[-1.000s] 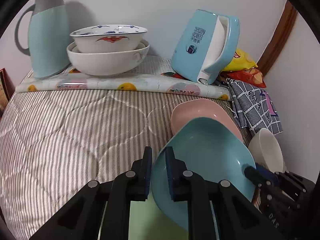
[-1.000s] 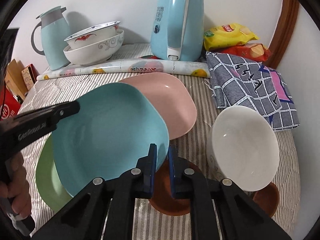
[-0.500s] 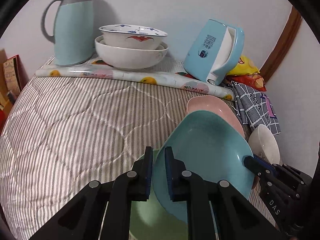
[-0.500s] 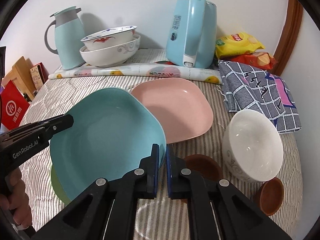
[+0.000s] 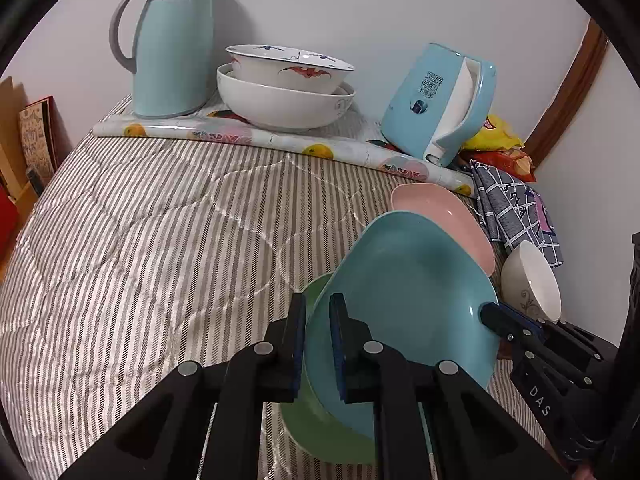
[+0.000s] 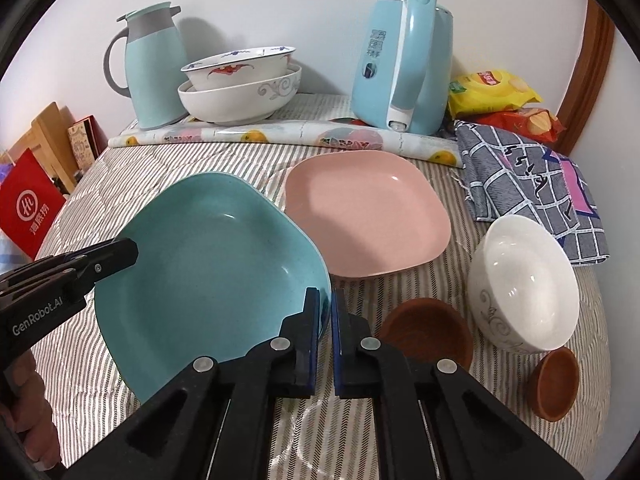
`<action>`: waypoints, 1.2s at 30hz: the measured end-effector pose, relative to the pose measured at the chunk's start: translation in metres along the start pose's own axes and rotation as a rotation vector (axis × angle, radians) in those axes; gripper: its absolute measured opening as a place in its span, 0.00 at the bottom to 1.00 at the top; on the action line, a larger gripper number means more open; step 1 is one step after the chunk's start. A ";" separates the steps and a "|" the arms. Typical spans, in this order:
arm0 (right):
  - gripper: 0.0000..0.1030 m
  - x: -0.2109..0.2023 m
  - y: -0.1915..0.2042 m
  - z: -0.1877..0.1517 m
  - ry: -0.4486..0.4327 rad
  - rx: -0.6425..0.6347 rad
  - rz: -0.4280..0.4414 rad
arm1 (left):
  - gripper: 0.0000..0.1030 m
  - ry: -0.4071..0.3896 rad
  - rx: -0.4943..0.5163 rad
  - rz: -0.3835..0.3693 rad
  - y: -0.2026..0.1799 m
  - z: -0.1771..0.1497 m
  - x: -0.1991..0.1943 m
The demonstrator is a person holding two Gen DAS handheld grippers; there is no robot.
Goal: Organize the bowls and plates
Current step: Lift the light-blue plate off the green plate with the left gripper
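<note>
— Striped quilt (image 6: 168, 156) for a surface. Where's the teal plate (image 6: 208, 264)?

— Tilted above a green plate (image 5: 316, 420). Left gripper (image 5: 318, 344) pinches its rim at nine o'clock, right gripper (image 6: 325, 336) its rim at five o'clock.

— Around it?

— Pink plate (image 6: 364, 212) at one o'clock, white bowl (image 6: 524, 284) at three, two brown bowls (image 6: 428, 332) just beside that.
</note>
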State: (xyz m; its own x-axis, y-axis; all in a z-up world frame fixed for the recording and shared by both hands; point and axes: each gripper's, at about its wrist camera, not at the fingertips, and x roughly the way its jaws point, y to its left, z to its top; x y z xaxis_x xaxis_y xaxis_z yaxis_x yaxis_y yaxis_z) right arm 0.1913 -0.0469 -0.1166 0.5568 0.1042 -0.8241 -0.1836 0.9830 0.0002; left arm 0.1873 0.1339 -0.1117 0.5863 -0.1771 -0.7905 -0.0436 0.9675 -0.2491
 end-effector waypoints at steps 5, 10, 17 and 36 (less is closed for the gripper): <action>0.05 0.002 0.004 0.000 0.002 -0.005 0.010 | 0.12 0.004 -0.011 0.001 0.005 -0.002 -0.001; 0.05 0.004 0.008 0.001 0.006 -0.017 0.008 | 0.12 0.009 -0.017 0.002 0.008 -0.004 -0.003; 0.05 0.008 0.008 -0.005 0.034 -0.028 0.008 | 0.12 0.033 -0.018 0.003 0.007 -0.014 0.000; 0.38 -0.004 0.009 -0.008 0.004 -0.033 0.017 | 0.21 0.057 -0.049 0.014 0.012 -0.025 -0.009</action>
State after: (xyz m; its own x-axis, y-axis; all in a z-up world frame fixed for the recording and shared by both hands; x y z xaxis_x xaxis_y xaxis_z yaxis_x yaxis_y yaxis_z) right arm 0.1812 -0.0399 -0.1175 0.5501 0.1200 -0.8264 -0.2197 0.9755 -0.0046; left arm 0.1615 0.1424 -0.1214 0.5382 -0.1755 -0.8244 -0.0919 0.9600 -0.2644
